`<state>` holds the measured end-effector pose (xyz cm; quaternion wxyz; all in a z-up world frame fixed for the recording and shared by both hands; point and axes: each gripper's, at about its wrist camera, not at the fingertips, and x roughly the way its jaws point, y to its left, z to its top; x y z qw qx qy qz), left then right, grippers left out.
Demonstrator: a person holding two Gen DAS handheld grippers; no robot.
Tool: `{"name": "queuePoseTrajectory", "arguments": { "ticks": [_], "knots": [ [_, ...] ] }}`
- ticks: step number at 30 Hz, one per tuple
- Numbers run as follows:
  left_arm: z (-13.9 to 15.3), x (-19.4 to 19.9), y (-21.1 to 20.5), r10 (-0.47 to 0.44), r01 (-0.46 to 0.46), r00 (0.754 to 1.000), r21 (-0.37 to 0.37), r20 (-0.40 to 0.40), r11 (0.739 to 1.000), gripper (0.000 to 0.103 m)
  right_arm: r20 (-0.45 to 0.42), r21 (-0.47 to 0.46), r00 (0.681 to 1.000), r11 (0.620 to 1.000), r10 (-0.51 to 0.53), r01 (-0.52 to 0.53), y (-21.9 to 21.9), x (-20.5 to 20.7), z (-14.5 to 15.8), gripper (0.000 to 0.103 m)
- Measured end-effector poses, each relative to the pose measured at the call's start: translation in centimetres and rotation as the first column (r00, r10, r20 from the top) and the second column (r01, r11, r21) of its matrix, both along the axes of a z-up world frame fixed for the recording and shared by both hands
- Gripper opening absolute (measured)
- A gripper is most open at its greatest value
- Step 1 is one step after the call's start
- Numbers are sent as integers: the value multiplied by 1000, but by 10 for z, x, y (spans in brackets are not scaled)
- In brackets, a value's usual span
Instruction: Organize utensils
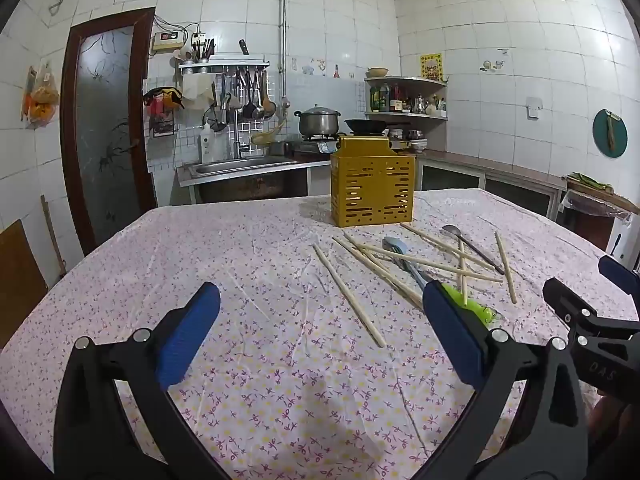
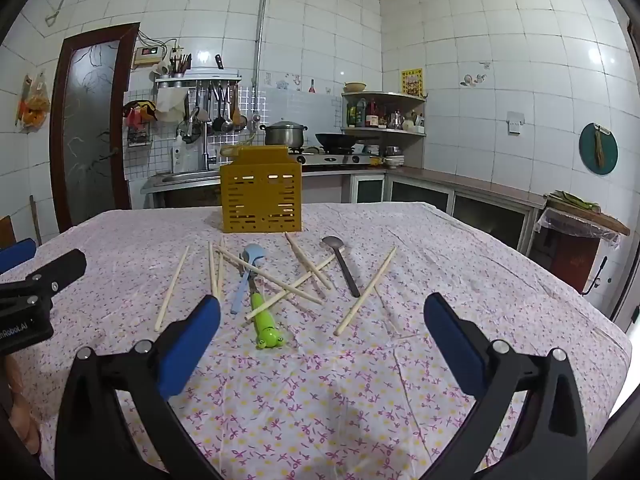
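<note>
Where chopsticks (image 2: 280,280) cross, green utensil's (image 2: 266,320) head hidden.

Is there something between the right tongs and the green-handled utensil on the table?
Nothing visible blocks it. The right tongs stand open just before the green-handled utensil; only bare tablecloth lies between. One chopstick crosses its handle farther up.

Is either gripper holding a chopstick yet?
No: the left gripper and right gripper hang open and empty; the wooden chopsticks lie on the floral tablecloth.
</note>
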<state>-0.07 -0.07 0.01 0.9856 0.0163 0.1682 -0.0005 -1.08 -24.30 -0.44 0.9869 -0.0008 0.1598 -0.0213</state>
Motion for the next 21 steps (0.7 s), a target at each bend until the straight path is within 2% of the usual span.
{"name": "queuePoseTrajectory", "arguments": {
  "ticks": [21],
  "knots": [
    [-1, 2, 1, -7, 7, 1000, -5, -30, 1000, 98, -10, 18, 1000, 1000, -3, 3, 0, 2, -2, 99]
  ]
}}
